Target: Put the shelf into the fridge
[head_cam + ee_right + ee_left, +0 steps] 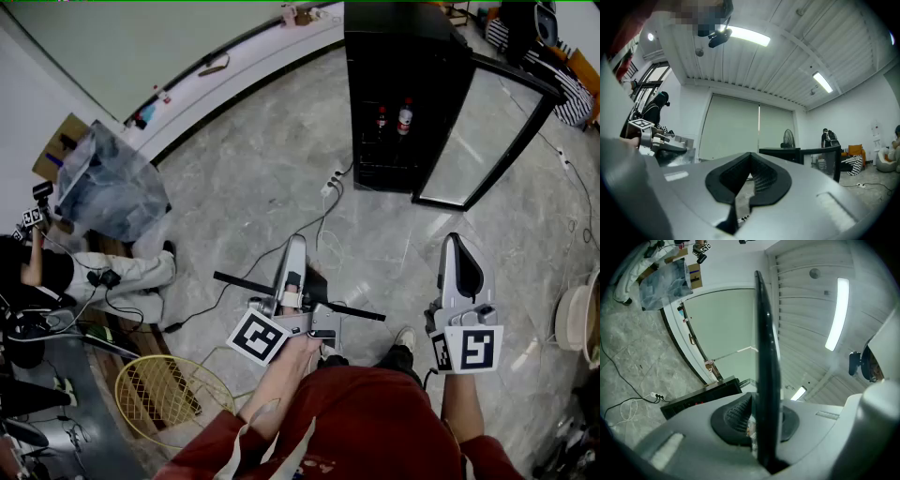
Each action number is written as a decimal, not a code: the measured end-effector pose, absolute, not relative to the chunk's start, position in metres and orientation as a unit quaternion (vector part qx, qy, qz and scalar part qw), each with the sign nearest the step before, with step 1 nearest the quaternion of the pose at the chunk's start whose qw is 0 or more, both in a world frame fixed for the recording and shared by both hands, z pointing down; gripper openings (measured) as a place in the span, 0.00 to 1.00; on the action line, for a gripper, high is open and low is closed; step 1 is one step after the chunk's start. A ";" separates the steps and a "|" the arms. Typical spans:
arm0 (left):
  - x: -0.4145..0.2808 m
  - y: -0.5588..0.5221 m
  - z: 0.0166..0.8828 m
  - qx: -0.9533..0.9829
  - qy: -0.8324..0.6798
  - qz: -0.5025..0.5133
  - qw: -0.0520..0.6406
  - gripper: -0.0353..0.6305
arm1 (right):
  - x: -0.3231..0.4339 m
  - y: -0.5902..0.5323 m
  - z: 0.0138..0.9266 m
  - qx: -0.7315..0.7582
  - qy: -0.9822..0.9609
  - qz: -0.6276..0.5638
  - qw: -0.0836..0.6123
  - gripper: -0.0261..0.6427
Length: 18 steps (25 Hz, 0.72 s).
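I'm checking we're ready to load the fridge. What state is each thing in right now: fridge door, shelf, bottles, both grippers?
Fridge door: swung open.
Shelf: held on edge in the left gripper, not yet in the fridge.
Bottles: standing upright inside the fridge.
Left gripper: shut on the shelf.
Right gripper: shut, nothing between its jaws.

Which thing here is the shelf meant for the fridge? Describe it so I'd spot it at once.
Start at the black fridge with its glass door open, then look below it to the left gripper. The shelf is the thin dark panel clamped edge-on in its jaws; the right gripper holds nothing.
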<state>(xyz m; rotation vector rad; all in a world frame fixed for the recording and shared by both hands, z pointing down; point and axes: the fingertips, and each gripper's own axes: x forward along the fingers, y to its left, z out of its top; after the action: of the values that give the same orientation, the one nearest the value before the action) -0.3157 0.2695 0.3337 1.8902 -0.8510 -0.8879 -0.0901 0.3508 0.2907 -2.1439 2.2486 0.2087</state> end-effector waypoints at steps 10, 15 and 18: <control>-0.395 0.275 0.339 0.756 -0.326 -0.354 0.444 0.07 | -0.163 0.364 0.298 -0.714 0.697 0.055 0.020 0.04; -0.406 0.270 0.346 0.756 -0.318 -0.345 0.456 0.07 | -0.176 0.366 0.301 -0.719 0.692 0.044 0.033 0.04; -0.402 0.265 0.348 0.758 -0.310 -0.342 0.460 0.07 | -0.173 0.366 0.300 -0.724 0.687 0.048 0.033 0.04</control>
<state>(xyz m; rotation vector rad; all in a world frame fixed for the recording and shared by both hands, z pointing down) -0.4015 0.2651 0.3478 1.8665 -0.7637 -0.8422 -0.1727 0.3656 0.3003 -2.2291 2.1132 0.1473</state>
